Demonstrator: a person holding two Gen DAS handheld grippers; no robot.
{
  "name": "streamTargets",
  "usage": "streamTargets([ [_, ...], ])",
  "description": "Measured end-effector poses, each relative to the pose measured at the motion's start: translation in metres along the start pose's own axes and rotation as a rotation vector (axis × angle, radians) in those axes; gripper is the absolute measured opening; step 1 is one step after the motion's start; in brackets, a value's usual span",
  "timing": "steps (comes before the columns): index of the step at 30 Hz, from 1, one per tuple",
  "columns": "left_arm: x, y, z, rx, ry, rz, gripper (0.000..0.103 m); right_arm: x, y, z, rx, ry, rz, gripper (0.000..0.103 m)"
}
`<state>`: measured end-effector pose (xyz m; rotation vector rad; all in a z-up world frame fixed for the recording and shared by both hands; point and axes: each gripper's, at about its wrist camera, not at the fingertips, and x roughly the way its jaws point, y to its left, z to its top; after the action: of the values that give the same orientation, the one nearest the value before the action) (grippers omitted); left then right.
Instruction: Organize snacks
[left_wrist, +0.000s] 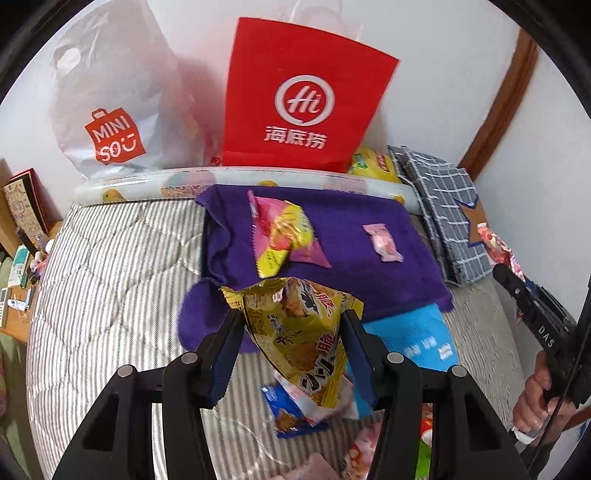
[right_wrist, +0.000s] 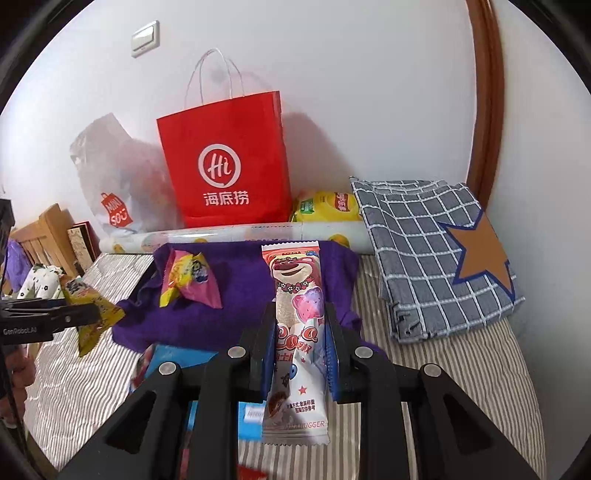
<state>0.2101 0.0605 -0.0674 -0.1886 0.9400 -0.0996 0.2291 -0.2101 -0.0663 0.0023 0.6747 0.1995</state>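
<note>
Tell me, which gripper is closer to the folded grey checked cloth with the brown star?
Right. The right gripper, clamping a pink bear-print snack packet, is beside the folded grey checked cloth. The left gripper, holding a yellow snack bag, is farther across the bed.

Glossy foil wrappers catch the light: a crinkled yellow snack bag (left_wrist: 303, 332) and a smooth bear-printed packet (right_wrist: 297, 332). Beneath them lies a fuzzy purple towel (left_wrist: 354, 236) on a quilted, striped cotton bed (left_wrist: 110, 280). Behind stand a matt red paper bag (right_wrist: 225, 162) and a thin, shiny plastic bag (left_wrist: 110, 92).
</note>
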Motion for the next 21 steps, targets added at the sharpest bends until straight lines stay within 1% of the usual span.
streamTargets([
  [6,0.022,0.014,0.017,-0.018,0.019,0.021,0.052,0.031,-0.001,0.02,0.002,0.007,0.013,0.023],
  [13,0.053,0.025,0.03,-0.031,0.048,0.031,0.052,0.076,-0.003,0.032,0.016,0.055,0.03,0.023],
  [16,0.066,0.031,0.034,-0.044,0.057,0.016,0.052,0.094,-0.007,0.031,0.028,0.079,0.032,0.023],
  [21,0.083,0.032,0.037,-0.038,0.072,-0.025,0.052,0.122,-0.011,0.027,0.035,0.126,0.028,0.023],
])
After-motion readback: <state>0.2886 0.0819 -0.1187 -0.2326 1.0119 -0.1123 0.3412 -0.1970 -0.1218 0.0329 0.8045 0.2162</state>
